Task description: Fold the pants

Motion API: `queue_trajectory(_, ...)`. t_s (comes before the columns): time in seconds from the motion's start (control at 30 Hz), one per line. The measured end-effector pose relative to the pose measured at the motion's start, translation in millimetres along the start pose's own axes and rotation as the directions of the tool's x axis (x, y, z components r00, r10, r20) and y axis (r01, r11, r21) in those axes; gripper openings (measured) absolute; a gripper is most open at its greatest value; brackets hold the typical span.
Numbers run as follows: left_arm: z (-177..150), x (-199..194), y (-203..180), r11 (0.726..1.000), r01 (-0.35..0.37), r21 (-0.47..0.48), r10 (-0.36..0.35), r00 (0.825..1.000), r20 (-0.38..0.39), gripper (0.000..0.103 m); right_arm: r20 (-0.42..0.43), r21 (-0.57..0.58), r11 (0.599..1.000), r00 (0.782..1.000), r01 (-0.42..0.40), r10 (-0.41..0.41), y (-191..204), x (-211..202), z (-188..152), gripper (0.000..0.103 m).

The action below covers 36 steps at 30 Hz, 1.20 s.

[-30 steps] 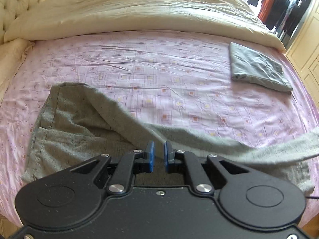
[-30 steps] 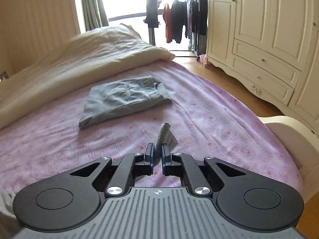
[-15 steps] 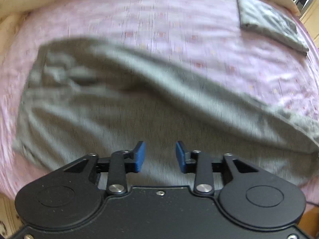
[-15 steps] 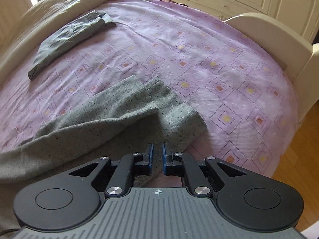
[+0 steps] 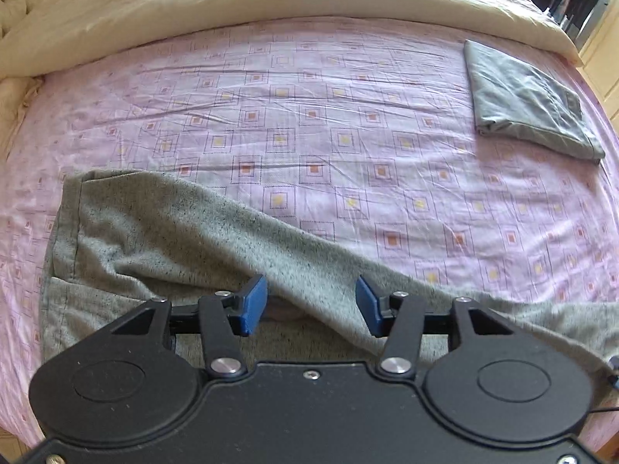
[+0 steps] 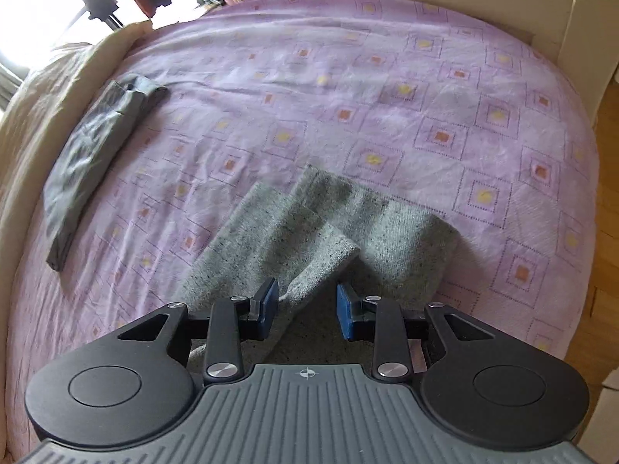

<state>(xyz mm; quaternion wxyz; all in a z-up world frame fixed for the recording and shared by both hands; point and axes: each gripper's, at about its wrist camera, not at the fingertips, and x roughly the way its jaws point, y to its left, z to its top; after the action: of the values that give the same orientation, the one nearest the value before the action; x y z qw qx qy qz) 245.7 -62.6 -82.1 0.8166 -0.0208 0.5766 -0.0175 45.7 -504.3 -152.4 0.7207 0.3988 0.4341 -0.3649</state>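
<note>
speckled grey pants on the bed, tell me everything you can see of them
The speckled grey knit pants look soft, like sweatpant fabric, and lie lengthwise across the near edge of the purple patterned bedsheet. The waist end sits to the left, rumpled, with one layer folded over another. The two leg cuffs lie side by side, overlapping, not aligned. Both the left gripper and the right gripper are open over the fabric.
</note>
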Motion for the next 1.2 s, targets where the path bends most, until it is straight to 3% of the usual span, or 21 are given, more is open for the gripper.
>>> queue_trajectory(0.07,12.4,10.5,12.1,0.999,0.020,-0.050,-0.021,0.999,-0.031,0.064,0.001,0.002,1.000,1.000,0.012,-0.012,4.1,0.9,-4.1,0.010)
queue_trajectory(0.1,18.9,17.2,19.4,0.996,0.030,-0.086,-0.034,0.998,-0.048,0.066,0.011,-0.023,1.000,1.000,0.017,-0.017,8.7,-0.8,-6.3,0.007)
queue_trajectory(0.3,54.2,63.3,56.2,0.964,0.012,-0.267,-0.055,0.987,-0.153,0.070,0.071,-0.166,0.986,0.997,-0.012,0.024,27.1,-22.1,-14.3,0.007)
queue_trajectory(0.53,78.5,115.6,54.3,0.967,-0.099,-0.234,0.035,0.963,-0.266,0.073,0.076,-0.172,0.985,0.997,0.013,0.000,24.4,-21.1,-16.9,0.007)
queue_trajectory(0.73,77.9,153.1,48.8,0.965,-0.180,-0.190,0.096,0.920,-0.381,0.071,0.081,-0.176,0.984,0.997,0.029,-0.015,22.5,-20.8,-21.5,0.007)
queue_trajectory(0.77,75.8,157.6,48.6,0.963,-0.192,-0.189,0.102,0.910,-0.402,0.061,0.081,-0.176,0.984,0.997,0.029,-0.014,22.3,-20.9,-21.4,0.007)
queue_trajectory(0.8,73.1,160.1,49.4,0.963,-0.185,-0.198,0.088,0.905,-0.416,0.036,0.080,-0.177,0.984,0.997,0.028,-0.014,22.5,-20.8,-21.2,0.007)
queue_trajectory(0.83,70.4,160.6,51.4,0.961,-0.161,-0.223,0.054,0.906,-0.421,0.021,0.079,-0.178,0.984,0.997,0.026,-0.012,22.7,-20.8,-20.8,0.007)
queue_trajectory(0.87,67.4,157.2,54.2,0.957,-0.135,-0.258,0.018,0.912,-0.410,0.013,0.079,-0.181,0.983,0.997,0.025,-0.011,23.3,-21.0,-20.2,0.007)
queue_trajectory(0.93,62.8,141.0,58.6,0.948,-0.117,-0.295,0.007,0.937,-0.349,0.006,0.078,-0.187,0.982,0.997,0.018,-0.003,25.7,-22.4,-18.1,0.007)
queue_trajectory(1.07,56.7,86.4,62.6,0.950,-0.038,-0.309,-0.021,0.982,-0.187,0.005,0.080,-0.222,0.975,0.995,-0.033,0.052,37.8,-31.8,-8.6,0.007)
queue_trajectory(1.2,48.1,12.2,67.0,0.954,0.013,-0.299,-0.013,1.000,-0.001,0.005,0.121,-0.291,0.950,0.980,-0.116,0.157,57.2,-57.8,7.7,0.007)
